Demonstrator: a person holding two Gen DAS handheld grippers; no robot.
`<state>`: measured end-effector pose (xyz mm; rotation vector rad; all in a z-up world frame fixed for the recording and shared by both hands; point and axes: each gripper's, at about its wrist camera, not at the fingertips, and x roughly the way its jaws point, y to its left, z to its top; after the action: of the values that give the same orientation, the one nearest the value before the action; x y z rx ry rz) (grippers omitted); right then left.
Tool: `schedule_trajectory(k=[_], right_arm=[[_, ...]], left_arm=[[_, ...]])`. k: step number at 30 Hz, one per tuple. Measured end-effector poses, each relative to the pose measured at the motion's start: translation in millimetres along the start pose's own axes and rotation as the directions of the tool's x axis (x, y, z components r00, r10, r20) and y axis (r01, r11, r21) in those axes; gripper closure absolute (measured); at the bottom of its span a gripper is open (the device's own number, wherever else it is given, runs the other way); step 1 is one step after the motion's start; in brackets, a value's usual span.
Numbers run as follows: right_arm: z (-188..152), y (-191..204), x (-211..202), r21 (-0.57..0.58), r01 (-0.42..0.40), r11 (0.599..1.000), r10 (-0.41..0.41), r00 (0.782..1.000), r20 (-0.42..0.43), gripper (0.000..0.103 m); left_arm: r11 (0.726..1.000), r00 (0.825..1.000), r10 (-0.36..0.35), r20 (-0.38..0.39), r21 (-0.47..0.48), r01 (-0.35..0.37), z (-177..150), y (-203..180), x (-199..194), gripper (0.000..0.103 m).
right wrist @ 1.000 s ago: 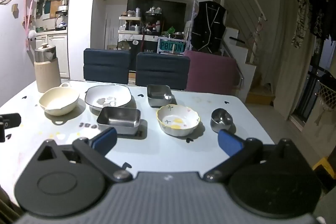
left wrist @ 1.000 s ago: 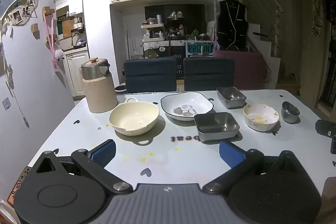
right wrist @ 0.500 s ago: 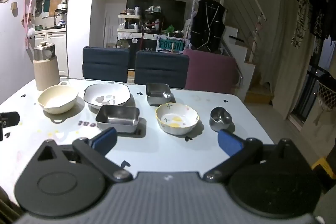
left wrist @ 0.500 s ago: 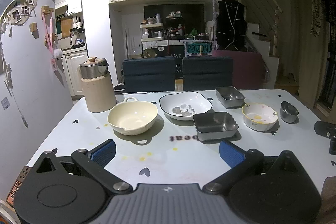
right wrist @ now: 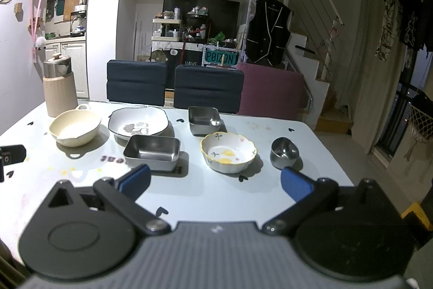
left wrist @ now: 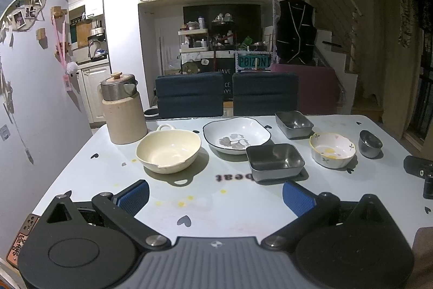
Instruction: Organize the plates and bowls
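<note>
Both blue-padded tongs, left gripper (left wrist: pixel 215 196) and right gripper (right wrist: pixel 215 184), spread apart and empty, round glossy cream ceramic bowl (left wrist: pixel 168 151), rectangular brushed-steel tray (right wrist: pixel 151 152), scalloped flower-painted bowl (right wrist: pixel 228 151)

You see a cream bowl (left wrist: pixel 168 151), a white leaf-pattern plate (left wrist: pixel 236 135), two steel trays (left wrist: pixel 274 161), a flowered bowl (left wrist: pixel 332 149) and a steel cup (left wrist: pixel 369 144), all upright and empty.

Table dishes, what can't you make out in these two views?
- Printed word on the table: left view shows "beat" only, the nearer steel tray hides the rest; blurred in right view.
- Right gripper: cut off by the left view's edge.
- Small steel cup: contents unclear.
</note>
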<state>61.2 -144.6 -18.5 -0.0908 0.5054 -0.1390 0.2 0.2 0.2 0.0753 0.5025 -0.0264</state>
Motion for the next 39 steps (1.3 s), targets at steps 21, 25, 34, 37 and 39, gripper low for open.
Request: schedule_trajectory(k=[21, 25, 34, 37, 39], right_arm=[[0, -1, 1, 0.000, -0.001, 1.000, 0.001, 1.000, -0.003, 0.000], [0, -1, 1, 0.000, -0.002, 1.000, 0.002, 1.000, -0.004, 0.000], [0, -1, 1, 0.001, -0.001, 1.000, 0.001, 1.000, -0.005, 0.000], [0, -1, 2, 0.000, -0.002, 1.000, 0.002, 1.000, -0.006, 0.000], [0, -1, 2, 0.001, -0.002, 1.000, 0.002, 1.000, -0.006, 0.000]], left_arm=[[1.000, 1.000, -0.003, -0.002, -0.001, 0.003, -4, -9, -1, 0.000], [1.000, 1.000, -0.004, -0.002, -0.002, 0.004, -4, -10, -2, 0.000], [1.000, 1.000, -0.005, -0.004, -0.003, 0.005, -3, -9, -1, 0.000], [1.000, 1.000, -0.006, -0.004, -0.004, 0.006, -3, -9, -1, 0.000], [1.000, 1.000, -0.005, -0.004, -0.004, 0.005, -3, -8, -1, 0.000]])
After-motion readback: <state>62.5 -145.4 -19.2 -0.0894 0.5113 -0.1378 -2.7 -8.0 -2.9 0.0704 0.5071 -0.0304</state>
